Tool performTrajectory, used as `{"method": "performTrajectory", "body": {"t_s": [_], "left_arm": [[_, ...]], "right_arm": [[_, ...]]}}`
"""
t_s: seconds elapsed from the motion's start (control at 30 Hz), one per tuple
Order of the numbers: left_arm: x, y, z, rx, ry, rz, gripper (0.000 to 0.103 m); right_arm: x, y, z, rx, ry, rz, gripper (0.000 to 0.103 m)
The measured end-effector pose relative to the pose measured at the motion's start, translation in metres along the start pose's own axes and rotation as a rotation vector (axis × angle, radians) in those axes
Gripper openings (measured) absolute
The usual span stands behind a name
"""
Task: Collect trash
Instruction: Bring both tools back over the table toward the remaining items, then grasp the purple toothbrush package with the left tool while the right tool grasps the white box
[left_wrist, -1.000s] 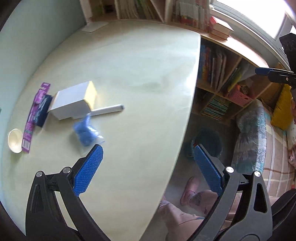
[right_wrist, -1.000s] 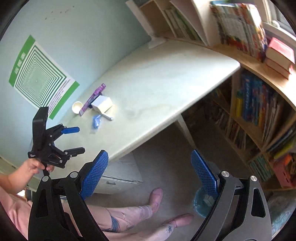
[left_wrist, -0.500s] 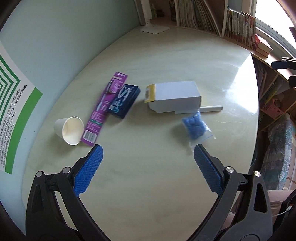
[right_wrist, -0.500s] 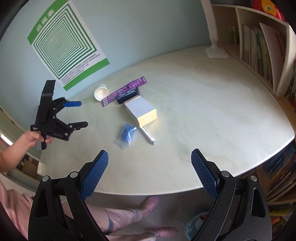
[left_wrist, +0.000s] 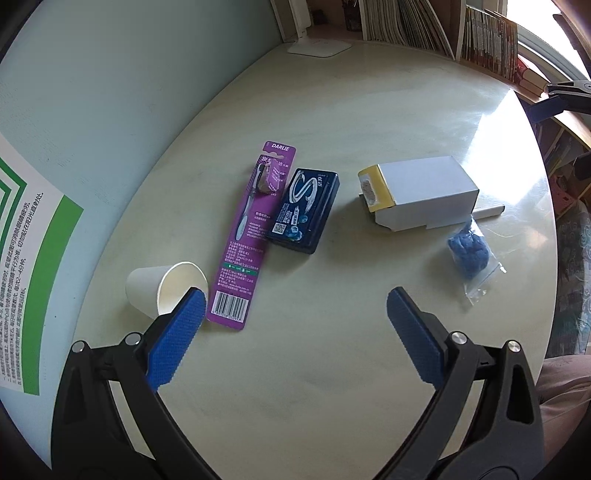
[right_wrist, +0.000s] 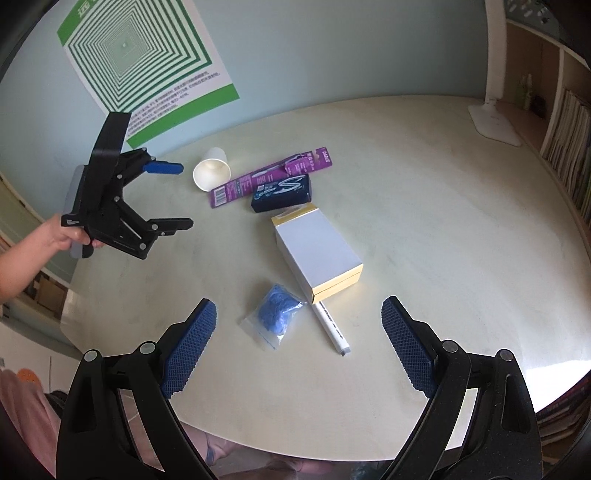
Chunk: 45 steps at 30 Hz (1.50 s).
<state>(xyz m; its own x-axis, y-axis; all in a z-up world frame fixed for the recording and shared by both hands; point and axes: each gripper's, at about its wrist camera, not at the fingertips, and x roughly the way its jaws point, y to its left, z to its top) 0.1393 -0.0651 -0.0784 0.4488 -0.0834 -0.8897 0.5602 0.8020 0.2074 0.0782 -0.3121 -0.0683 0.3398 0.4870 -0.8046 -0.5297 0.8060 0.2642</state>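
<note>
Left gripper (left_wrist: 295, 325): jaws stood wide apart, blue pads empty, hovering above the near part of the table (left_wrist: 369, 92).
Right gripper (right_wrist: 299, 343): jaws likewise spread wide, holding nothing, above the near table edge.
Hand (right_wrist: 61, 236): in the right wrist view it gripped the left gripper's handle at the far left.
Paper cup (left_wrist: 162, 288): lay on its side just beyond the left gripper's left pad, mouth toward the camera.
Toothbrush pack (left_wrist: 255, 225): purple card, flat, just right of the cup.
Dark blue box (left_wrist: 304, 210): touching the toothbrush pack's right edge.
White box (right_wrist: 317, 251): mid-table, yellow ends, right of the dark blue box.
Pen (right_wrist: 332, 328): white, partly tucked under the white box's near end.
Bag of blue material (right_wrist: 277, 314): clear zip bag, just left of the pen, between the right gripper's pads and farther off.
Lamp base (right_wrist: 495, 122): white, far right corner.
</note>
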Motion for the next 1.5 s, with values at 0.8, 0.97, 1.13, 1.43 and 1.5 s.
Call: {"method": "performTrajectory", "body": {"t_s": [0.8, 0.97, 1.13, 1.43, 1.5], "left_arm": [[0.094, 0.055, 0.02, 0.136, 0.089, -0.066, 0.096], [0.102, 0.065, 0.02, 0.13, 0.093, -0.073, 0.096], [0.109, 0.071, 0.02, 0.146, 0.1, -0.076, 0.089], [0.111, 0.09, 0.027, 0.113, 0.076, -0.165, 0.064], [0.112, 0.093, 0.03, 0.076, 0.088, -0.222, 0.052]], "right_arm": [[0.109, -0.025, 0.051, -0.067, 0.2, -0.023, 0.09], [0.121, -0.028, 0.054, -0.1, 0.211, -0.023, 0.09], [0.131, -0.026, 0.054, -0.131, 0.236, -0.034, 0.09], [0.146, -0.015, 0.054, -0.196, 0.272, -0.052, 0.073], [0.146, -0.014, 0.053, -0.2, 0.271, -0.054, 0.072]]}}
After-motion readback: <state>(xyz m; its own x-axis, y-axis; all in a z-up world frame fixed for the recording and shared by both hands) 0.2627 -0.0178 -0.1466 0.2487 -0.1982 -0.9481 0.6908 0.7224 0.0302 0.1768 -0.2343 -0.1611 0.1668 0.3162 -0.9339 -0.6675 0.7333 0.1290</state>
